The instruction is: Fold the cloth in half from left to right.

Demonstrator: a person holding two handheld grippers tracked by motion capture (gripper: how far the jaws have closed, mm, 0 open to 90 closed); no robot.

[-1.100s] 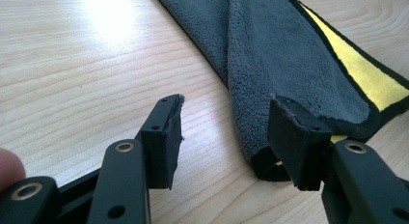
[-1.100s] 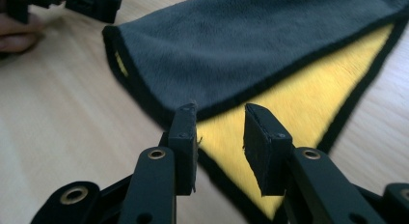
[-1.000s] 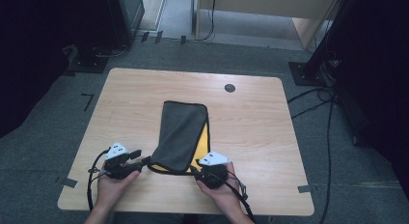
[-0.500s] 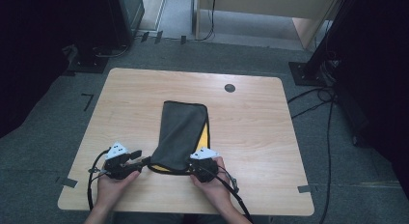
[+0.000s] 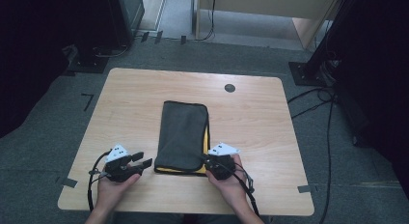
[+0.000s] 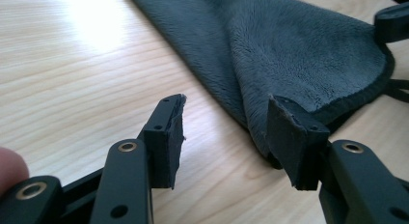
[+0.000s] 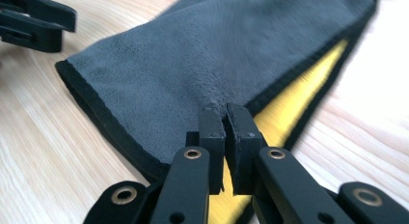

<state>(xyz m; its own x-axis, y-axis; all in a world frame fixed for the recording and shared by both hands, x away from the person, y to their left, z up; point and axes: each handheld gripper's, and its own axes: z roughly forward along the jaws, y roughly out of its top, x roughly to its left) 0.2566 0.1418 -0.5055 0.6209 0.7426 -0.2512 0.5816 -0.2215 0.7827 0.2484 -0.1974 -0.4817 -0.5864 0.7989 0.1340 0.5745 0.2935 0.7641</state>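
A folded dark grey cloth (image 5: 183,134) with a yellow under-layer (image 5: 208,137) lies lengthwise in the middle of the wooden table (image 5: 270,122). My right gripper (image 5: 205,161) is at its near right corner. In the right gripper view this gripper (image 7: 225,118) is shut, and the grey top layer (image 7: 193,55) puckers between the pads above the yellow layer (image 7: 299,84). My left gripper (image 5: 144,162) rests by the near left corner. Its jaws stand open (image 6: 224,132), and the right pad lies against the cloth's edge (image 6: 299,55).
A small dark round grommet (image 5: 230,88) sits in the table's far right part. Bare wood surrounds the cloth on all sides. Dark stands and cables (image 5: 313,96) occupy the grey floor around the table. The other gripper appears far off in each gripper view (image 7: 38,21) (image 6: 393,21).
My right gripper moved in to the cloth's near right corner, shut on the top layer, then shifted slightly right. The left gripper has stayed still.
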